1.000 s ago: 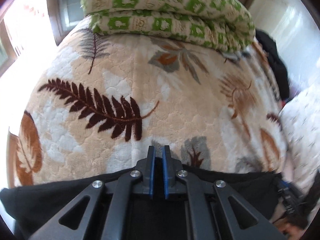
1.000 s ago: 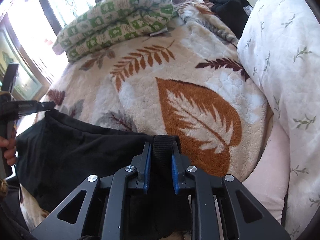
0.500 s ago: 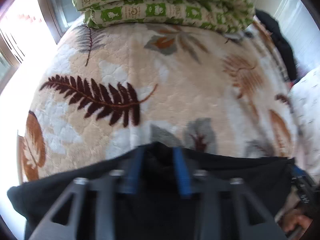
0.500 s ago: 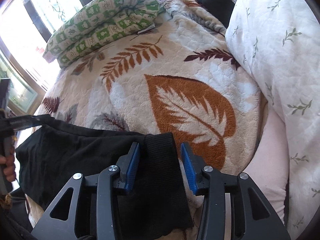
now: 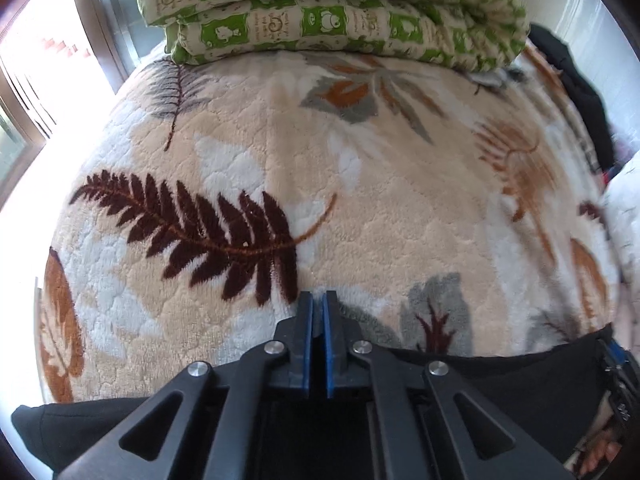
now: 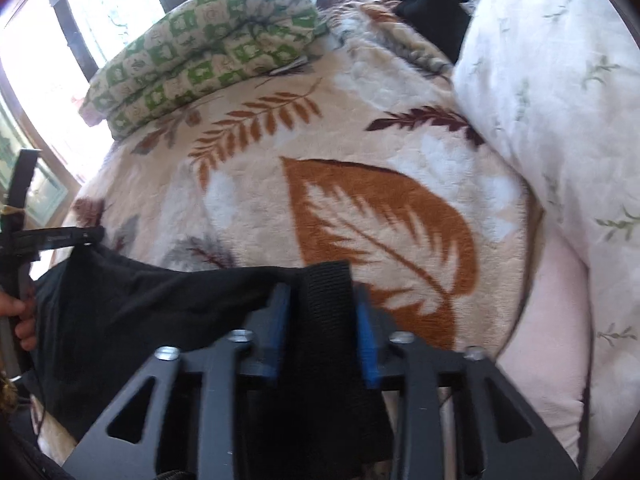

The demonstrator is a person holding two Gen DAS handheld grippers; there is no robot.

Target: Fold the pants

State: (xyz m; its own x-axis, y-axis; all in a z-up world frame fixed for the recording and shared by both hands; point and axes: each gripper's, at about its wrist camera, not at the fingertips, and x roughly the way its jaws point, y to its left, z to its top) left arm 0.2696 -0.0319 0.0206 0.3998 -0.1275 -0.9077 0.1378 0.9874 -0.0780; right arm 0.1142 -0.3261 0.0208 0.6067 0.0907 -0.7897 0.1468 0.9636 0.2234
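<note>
Black pants [image 6: 160, 312] lie spread along the near edge of a leaf-patterned blanket [image 6: 360, 152]. The jaws of my right gripper [image 6: 322, 296] are opening; the pants' ribbed band [image 6: 328, 304] lies loose between the blue pads [image 6: 366, 340]. In the left wrist view the pants [image 5: 500, 384] run under my left gripper [image 5: 316, 308], whose blue pads are together. The right wrist view shows that left gripper [image 6: 86, 236] at the far left, pinching the pants' edge, which rises to it in a peak. My right gripper [image 5: 616, 360] shows at the right edge of the left wrist view.
A folded green-patterned quilt [image 5: 328, 12] lies at the blanket's far end by a bright window [image 6: 40, 60]. A white floral duvet [image 6: 560, 100] and a pink sheet [image 6: 552, 328] border the right side. Dark clothes [image 6: 436, 8] lie at the far corner. A person's fingers [image 6: 20, 320] grip the left handle.
My right gripper's jaws have spread apart and let go of the ribbed band. My left gripper opened briefly, shut again, and sank slightly toward the blanket.
</note>
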